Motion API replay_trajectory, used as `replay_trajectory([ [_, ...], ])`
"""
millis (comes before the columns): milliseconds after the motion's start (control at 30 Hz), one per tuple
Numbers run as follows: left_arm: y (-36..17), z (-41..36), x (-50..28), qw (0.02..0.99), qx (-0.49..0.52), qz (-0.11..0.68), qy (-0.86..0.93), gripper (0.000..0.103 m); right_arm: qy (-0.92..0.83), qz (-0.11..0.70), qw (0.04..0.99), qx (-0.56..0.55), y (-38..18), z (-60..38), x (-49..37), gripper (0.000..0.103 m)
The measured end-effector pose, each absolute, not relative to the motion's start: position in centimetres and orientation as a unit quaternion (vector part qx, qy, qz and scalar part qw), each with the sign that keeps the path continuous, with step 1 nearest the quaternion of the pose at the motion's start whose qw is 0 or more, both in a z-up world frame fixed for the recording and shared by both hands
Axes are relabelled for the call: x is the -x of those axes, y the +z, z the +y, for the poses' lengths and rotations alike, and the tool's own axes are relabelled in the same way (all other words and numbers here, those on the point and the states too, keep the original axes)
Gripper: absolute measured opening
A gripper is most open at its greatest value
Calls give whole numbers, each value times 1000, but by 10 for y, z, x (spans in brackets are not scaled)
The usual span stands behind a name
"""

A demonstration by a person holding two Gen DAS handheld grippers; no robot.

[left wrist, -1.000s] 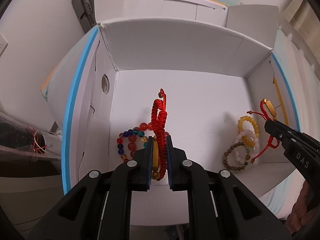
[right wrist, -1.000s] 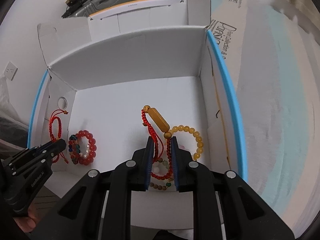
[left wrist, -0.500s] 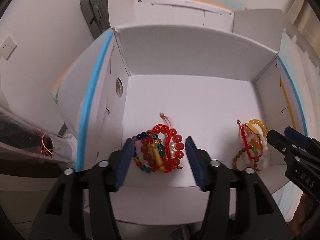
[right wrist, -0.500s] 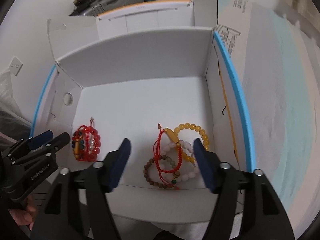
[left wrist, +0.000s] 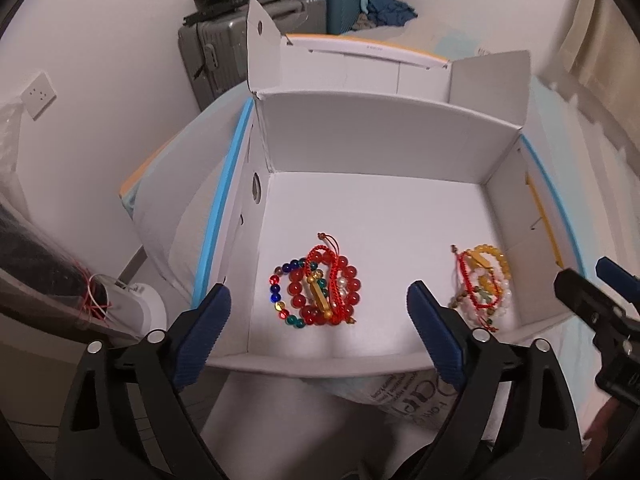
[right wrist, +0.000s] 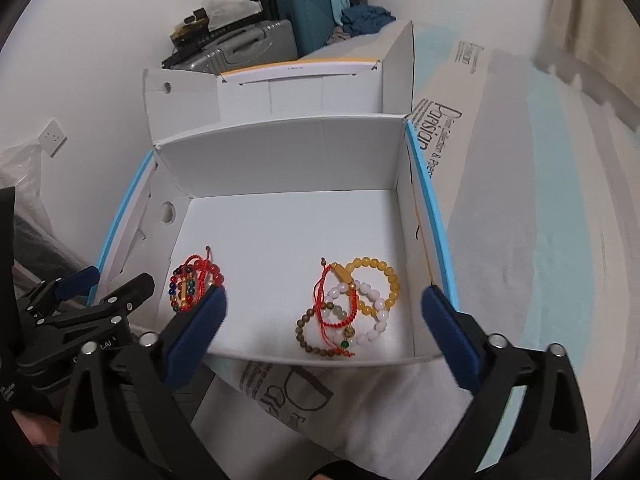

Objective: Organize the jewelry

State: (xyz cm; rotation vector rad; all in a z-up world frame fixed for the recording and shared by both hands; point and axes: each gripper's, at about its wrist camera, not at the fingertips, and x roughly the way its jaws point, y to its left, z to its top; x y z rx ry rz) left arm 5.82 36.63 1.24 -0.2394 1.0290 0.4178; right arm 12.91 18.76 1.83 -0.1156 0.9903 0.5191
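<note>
An open white cardboard box point(left wrist: 380, 140) holds two heaps of bracelets. The left heap point(left wrist: 320, 288) has red beads, multicoloured beads and a red cord bracelet with a gold tube. The right heap point(right wrist: 352, 304) has yellow, white and brown bead bracelets and a red cord bracelet. My left gripper point(left wrist: 318, 298) hovers above the left heap. Its jaws are opening wide and nothing is between them. My right gripper point(right wrist: 324, 296) hangs over the right heap, jaws also opening, nothing between them. Each gripper shows in the other's view: the right gripper point(left wrist: 586, 276) and the left gripper point(right wrist: 120, 278).
The box's flaps point(left wrist: 264, 52) stand up at the back, and its side rims are blue. Grey point(left wrist: 216, 52) and teal point(right wrist: 308, 12) suitcases stand behind it against the wall. A printed paper bag point(right wrist: 440, 136) lies under the box. A plastic bag point(left wrist: 40, 280) is at the left.
Both grippers went from shut on red cord bracelets to wide open. The bracelets dropped onto their heaps. Both grippers rose and drew back from the box.
</note>
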Motion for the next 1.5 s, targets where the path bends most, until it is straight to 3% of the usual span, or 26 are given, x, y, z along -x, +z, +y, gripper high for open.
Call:
replay_trajectory([
  [267, 22, 354, -28, 856, 108, 465, 197, 97, 243, 444, 861, 56, 30, 173, -94, 96],
  [767, 24, 337, 27, 872, 106, 435, 200, 97, 235, 427, 872, 52, 20, 147, -46, 96],
  [1500, 27, 331, 37, 871, 92, 441, 198, 97, 228, 421, 877, 50, 21, 140, -33, 96],
])
